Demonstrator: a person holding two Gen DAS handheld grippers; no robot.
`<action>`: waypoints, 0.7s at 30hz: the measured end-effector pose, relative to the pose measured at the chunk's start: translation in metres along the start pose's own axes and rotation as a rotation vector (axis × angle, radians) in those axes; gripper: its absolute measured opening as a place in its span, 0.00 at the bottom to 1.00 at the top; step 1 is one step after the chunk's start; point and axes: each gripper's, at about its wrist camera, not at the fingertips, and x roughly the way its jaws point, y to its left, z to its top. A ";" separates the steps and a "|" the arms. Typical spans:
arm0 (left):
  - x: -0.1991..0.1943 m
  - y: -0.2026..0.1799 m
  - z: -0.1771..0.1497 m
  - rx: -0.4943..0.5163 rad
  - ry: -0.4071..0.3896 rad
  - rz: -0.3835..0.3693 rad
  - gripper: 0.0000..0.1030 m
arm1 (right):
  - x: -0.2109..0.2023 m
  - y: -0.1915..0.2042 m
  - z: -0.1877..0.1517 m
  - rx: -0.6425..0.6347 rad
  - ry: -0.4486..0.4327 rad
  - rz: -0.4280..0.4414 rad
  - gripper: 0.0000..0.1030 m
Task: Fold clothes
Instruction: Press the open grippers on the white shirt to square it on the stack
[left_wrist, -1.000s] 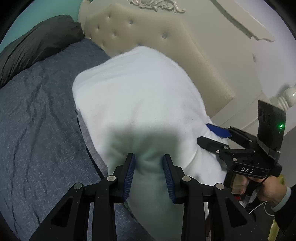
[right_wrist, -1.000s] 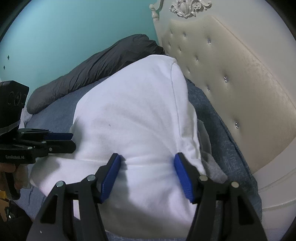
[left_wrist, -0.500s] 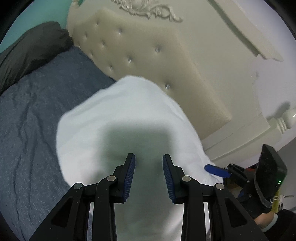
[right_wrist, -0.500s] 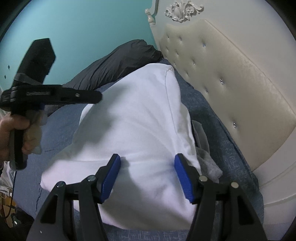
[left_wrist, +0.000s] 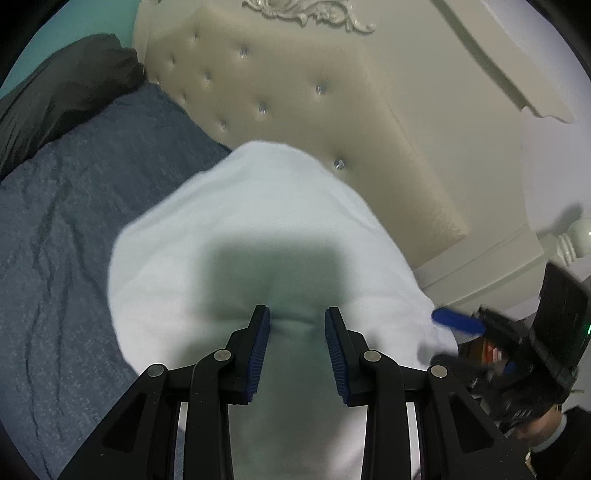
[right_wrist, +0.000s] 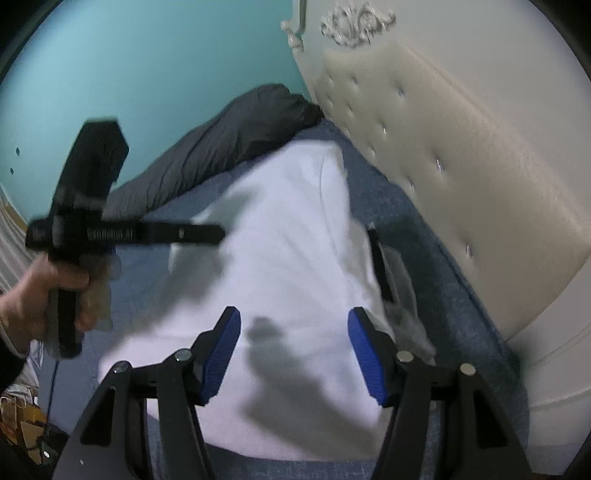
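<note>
Where the white garment (right_wrist: 295, 240) lies: spread on the blue bedspread (left_wrist: 74, 221), just beside the headboard, with its far end towards the dark duvet.
Garment surface: mostly flat and blurred in both views, with a seam running along its right side and grey shadows across the near part.
Under its right edge: a grey piece of fabric (right_wrist: 406, 321) sticks out. What it is cannot be told.
Left gripper (left_wrist: 297, 332): pads a little apart, white cloth showing through the gap. From the right wrist view it sits level over the garment's left side, with no cloth seen rising to it.
Right gripper (right_wrist: 293, 350): pads spread wide over the garment's near end, the cloth between them flat and unpinched.
Left hand (right_wrist: 48, 295): wrapped around the left gripper's handle, blurred.
Headboard (left_wrist: 295, 92): cream, tufted, with small shiny buttons and a carved crest on top.
Dark duvet (right_wrist: 221, 147): bunched at the far end of the bed.
Wall (right_wrist: 147, 55): teal, behind the duvet.
</note>
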 end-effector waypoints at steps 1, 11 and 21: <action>-0.006 0.000 -0.002 -0.003 -0.007 -0.001 0.33 | -0.002 0.004 0.008 -0.010 -0.004 0.000 0.59; -0.031 0.009 -0.035 -0.042 -0.041 0.036 0.33 | 0.038 0.039 0.092 -0.168 0.058 -0.002 0.59; -0.007 0.015 -0.065 -0.071 0.003 0.032 0.33 | 0.097 0.024 0.089 -0.243 0.219 -0.057 0.58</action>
